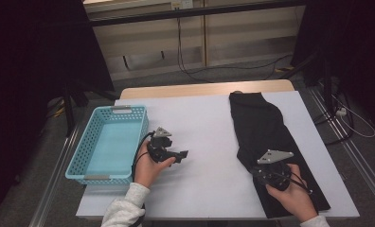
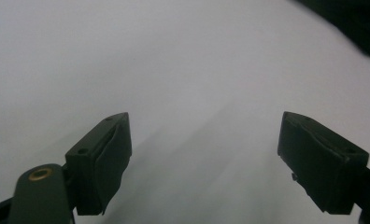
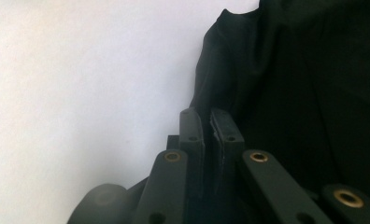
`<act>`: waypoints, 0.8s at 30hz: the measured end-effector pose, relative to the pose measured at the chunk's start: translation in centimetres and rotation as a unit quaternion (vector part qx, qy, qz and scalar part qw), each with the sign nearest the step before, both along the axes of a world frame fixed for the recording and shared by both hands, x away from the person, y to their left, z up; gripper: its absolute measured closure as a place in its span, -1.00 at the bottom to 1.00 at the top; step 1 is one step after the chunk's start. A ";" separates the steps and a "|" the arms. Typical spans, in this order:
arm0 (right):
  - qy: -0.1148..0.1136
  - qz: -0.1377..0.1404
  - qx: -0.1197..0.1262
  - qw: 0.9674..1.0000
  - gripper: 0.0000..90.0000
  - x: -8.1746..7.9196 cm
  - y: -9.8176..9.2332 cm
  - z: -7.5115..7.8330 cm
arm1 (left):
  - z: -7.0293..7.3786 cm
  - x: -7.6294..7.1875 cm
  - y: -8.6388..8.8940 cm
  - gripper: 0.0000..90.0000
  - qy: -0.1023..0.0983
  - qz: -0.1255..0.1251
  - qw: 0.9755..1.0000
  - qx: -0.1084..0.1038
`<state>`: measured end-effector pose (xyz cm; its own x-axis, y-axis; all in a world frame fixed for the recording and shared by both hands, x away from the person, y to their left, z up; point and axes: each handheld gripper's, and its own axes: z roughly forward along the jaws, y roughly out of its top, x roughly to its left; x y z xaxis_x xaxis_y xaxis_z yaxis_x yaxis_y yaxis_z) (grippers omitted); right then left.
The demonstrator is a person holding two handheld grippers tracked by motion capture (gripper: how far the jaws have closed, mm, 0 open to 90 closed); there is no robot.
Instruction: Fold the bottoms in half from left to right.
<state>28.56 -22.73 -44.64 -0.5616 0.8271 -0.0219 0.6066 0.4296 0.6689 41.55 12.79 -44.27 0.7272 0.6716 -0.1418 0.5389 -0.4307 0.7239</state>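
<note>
At 3 o'clock on the white table sheet (image 1: 209, 137) lies the black garment (image 1: 261, 127), a long soft folded strip of matte cloth running from the far edge toward the near right corner, creased and rumpled along its left edge. Right gripper (image 1: 263, 172) sits on its near part, around 5 o'clock of the table; in the right gripper view the two flat black jaws are pressed nearly together at the cloth's left edge (image 3: 248, 70), with a thin fold of fabric apparently pinched between them, hard to confirm against the dark. Grey three-cornered plate on top. Left gripper (image 1: 182, 155) is near table centre, toward 7 o'clock, well apart from the garment, pointing right; its blocky rubber-faced jaws stand spread wide over bare sheet (image 2: 183, 93), nothing between them. At 9 o'clock sits a light blue plastic basket (image 1: 86, 146), rectangular, perforated lattice walls. Wooden tabletop edge (image 1: 204, 89) shows at 12 o'clock.
</note>
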 end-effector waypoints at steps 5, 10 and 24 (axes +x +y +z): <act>-0.004 -0.001 0.023 1.000 0.47 0.2 -0.1 0.2 | 0.0 0.0 -0.2 -0.61 0.001 0.000 1.000 0.001; -0.034 -0.014 0.040 0.999 0.07 1.2 0.3 1.4 | -0.1 0.0 -0.2 -0.62 0.001 -0.004 1.000 0.005; -0.075 -0.080 0.054 0.993 -0.50 7.0 -0.2 2.6 | 0.1 -1.3 0.7 -0.64 0.000 -0.003 1.000 0.001</act>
<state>35.55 -22.88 -42.01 -0.4207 0.9072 -0.0026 0.5506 0.2576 0.7940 40.27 13.49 -44.13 0.7310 0.6676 -0.1409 0.5365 -0.4348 0.7233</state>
